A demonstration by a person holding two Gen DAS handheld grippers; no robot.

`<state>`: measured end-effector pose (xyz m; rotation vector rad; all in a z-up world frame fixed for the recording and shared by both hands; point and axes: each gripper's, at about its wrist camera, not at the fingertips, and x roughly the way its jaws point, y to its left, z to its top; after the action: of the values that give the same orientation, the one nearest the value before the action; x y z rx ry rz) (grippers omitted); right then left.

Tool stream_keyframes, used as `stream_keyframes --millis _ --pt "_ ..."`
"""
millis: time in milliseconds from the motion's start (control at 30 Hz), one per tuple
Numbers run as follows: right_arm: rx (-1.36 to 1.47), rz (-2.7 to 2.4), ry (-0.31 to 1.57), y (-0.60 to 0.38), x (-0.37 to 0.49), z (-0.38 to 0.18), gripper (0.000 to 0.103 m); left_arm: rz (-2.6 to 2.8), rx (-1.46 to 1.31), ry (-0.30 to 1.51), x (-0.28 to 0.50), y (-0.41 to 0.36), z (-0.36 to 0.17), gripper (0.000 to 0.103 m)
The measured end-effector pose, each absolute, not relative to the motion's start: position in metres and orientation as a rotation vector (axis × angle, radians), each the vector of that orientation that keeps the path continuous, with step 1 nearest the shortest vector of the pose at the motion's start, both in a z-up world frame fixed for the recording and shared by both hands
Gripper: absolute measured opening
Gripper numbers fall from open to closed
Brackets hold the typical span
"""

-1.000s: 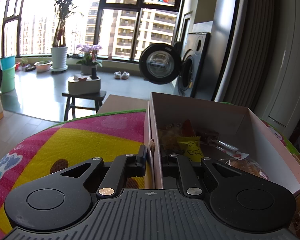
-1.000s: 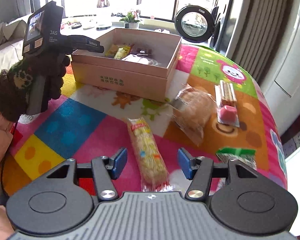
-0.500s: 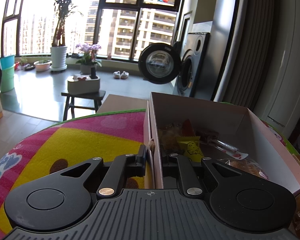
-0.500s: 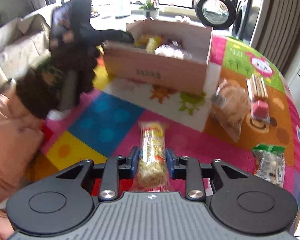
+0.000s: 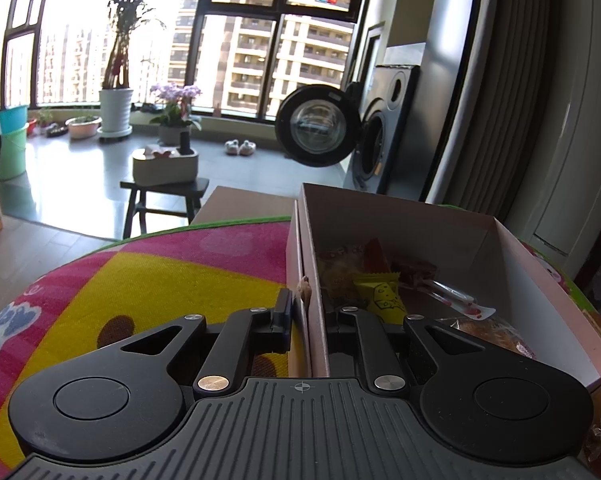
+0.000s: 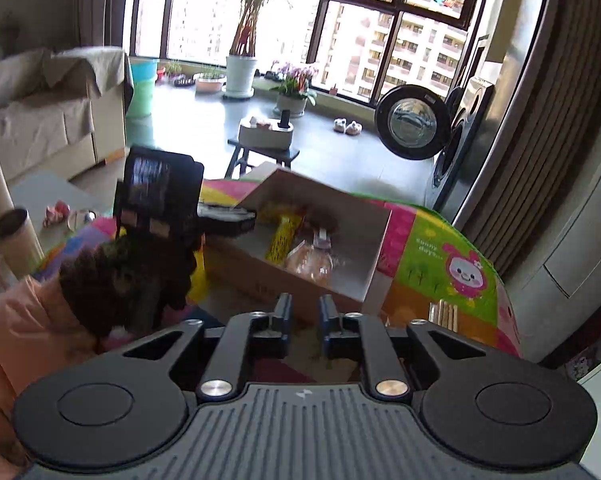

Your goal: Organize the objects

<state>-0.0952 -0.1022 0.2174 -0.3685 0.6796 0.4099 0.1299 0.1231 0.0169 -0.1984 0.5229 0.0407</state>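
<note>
The cardboard box [image 5: 512, 264] is an open, shallow carton, pale pink-tan outside and plain matte inside, with straight thin walls. The left gripper [image 5: 306, 308] is clamped on its near side wall: one black finger sits outside the wall, the other inside. Just ahead of the inner finger lie crinkly wrapped snacks: a yellow packet [image 5: 380, 298] with a cartoon print, a dark red wrapped piece [image 5: 414, 270], and a clear glossy bag of bread [image 5: 488, 334] off to the right. The box rests on a soft play mat [image 5: 148, 276] of bright pink and yellow panels.

In the right wrist view, the right gripper [image 6: 304, 316] has its blue-padded fingers drawn close together with a narrow gap; something pale and blurred shows low between them, and I cannot tell whether they grip it. The box [image 6: 376, 240] lies straight ahead of these fingers. To the left, a hand in a dark fuzzy glove [image 6: 140, 272] holds the other tool on the box's wall. A stack of wafer sticks [image 6: 444, 314] lies on the mat to the right.
</note>
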Motion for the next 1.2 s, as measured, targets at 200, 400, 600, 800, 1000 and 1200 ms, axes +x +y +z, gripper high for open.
stream_keyframes --millis 200,400,600,800,1000,1200 --pt "-0.305 0.469 0.937 -0.120 -0.097 0.151 0.056 0.040 -0.199 0.523 0.130 0.124 0.017 0.015" --pt "-0.393 0.548 1.011 -0.104 -0.118 0.108 0.056 0.041 -0.198 0.523 0.130 0.124 0.016 0.014" --pt "-0.292 0.553 1.053 -0.110 -0.110 0.103 0.029 0.041 -0.198 0.523 0.130 0.124 0.016 0.014" --pt "-0.226 0.557 0.876 -0.108 -0.113 0.164 0.028 0.041 -0.198 0.522 0.130 0.123 0.016 0.014" --pt "-0.176 0.482 0.593 -0.112 -0.085 0.260 0.028 0.041 -0.198 0.523 0.130 0.123 0.016 0.014" --pt "-0.163 0.406 0.566 -0.098 -0.023 0.270 0.028 0.041 -0.198 0.523 0.130 0.123 0.016 0.014"
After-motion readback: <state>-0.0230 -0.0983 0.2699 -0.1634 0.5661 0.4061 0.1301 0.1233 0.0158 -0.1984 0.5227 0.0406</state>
